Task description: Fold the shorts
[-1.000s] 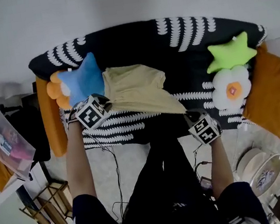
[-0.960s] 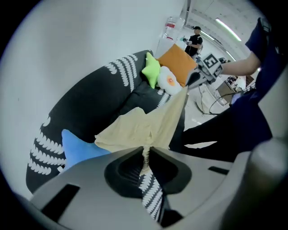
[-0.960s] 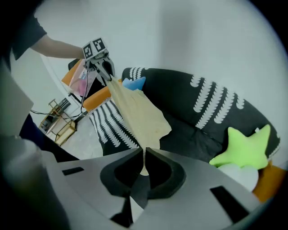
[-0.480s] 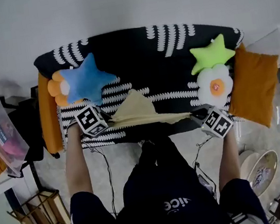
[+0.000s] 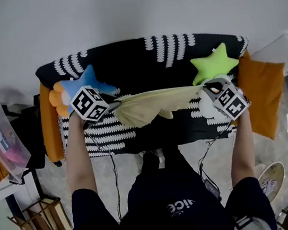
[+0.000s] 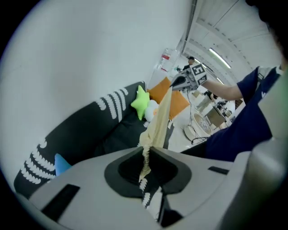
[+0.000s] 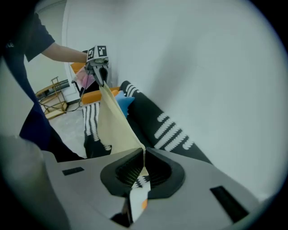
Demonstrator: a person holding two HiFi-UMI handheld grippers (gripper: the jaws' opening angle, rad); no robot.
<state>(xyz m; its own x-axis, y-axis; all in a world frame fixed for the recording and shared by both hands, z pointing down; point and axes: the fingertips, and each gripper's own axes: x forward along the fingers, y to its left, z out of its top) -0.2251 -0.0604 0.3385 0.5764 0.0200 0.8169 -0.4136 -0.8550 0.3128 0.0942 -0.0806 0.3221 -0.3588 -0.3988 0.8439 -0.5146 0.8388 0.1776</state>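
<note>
- While the shorts (image 5: pixel 156 104) hang stretched in the air between both grippers, above the striped sofa (image 5: pixel 140 56), no fold shows; the task is judged early, with laying flat and every fold left.
- Left gripper (image 5: pixel 114 106): jaws almost closed, pinching the left end of the pale fabric.
- Right gripper (image 5: pixel 203 90): jaws almost closed, pinching the right end, near the green star cushion (image 5: pixel 213 63).

wall (image 5: pixel 117 8): plain white | sofa (image 5: pixel 137 70): black, white stripes | floor (image 5: pixel 54 178): pale | rack (image 5: pixel 36 221): wooden
</note>
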